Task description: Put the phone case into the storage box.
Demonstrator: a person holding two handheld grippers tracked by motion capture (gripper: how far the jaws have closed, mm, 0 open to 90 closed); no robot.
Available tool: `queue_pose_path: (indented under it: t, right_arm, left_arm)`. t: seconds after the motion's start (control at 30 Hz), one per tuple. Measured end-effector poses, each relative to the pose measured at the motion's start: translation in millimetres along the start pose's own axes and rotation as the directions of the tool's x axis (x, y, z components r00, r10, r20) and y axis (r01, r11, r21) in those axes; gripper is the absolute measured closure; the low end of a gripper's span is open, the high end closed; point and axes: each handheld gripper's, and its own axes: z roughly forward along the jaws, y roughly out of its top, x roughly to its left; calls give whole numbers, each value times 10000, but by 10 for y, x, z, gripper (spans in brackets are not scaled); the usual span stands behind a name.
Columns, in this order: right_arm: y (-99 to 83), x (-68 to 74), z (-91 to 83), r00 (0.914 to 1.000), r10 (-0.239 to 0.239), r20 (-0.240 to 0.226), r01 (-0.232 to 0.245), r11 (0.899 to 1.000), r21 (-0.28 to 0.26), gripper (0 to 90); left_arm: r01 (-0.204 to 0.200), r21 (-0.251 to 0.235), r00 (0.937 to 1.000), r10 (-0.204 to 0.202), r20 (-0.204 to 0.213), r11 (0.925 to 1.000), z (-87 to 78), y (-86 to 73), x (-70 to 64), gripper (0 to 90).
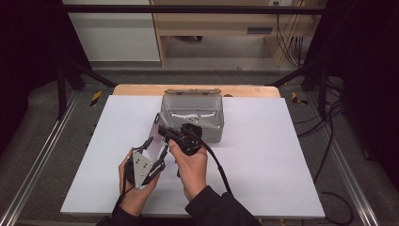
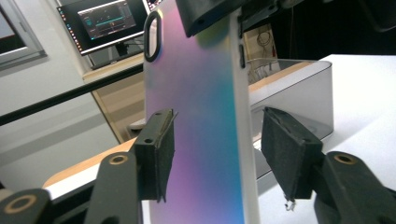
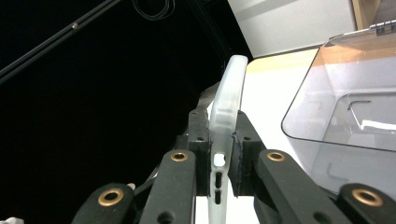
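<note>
My right claw (image 3: 219,175) pinches the edge of the shiny rainbow-coloured plastic phone case (image 2: 201,121). The case is up in the air, just in front of the see-through grey plastic box (image 1: 193,123). My left claw (image 2: 217,154) is spread wide, one pad on each side of the case, not squeezing. I think I should keep my right pinch tight and move slowly so the case does not slip.

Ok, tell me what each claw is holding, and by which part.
The right claw pinches the phone case flat across its faces at one end. The left claw straddles the case's side edges, open, not gripping.
</note>
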Motion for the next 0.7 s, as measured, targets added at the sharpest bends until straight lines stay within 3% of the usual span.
queue_pose_path:
  t: [0.2, 0.47, 0.7]
  right_arm:
    - [-24, 18, 17, 9999, 29, 105, -29, 10000, 29, 812]
    - [-47, 36, 44, 9997, 38, 242, -39, 10000, 62, 811]
    - [-86, 89, 78, 9985, 101, 547, -103, 9999, 43, 807]
  left_arm:
    - [-35, 206, 9999, 37, -123, 9998, 10, -39, 1, 528]
    - [20, 397, 9996, -9, -277, 9992, 19, -67, -6, 553]
    - [-9, 605, 9981, 46, -619, 9982, 2, -80, -22, 611]
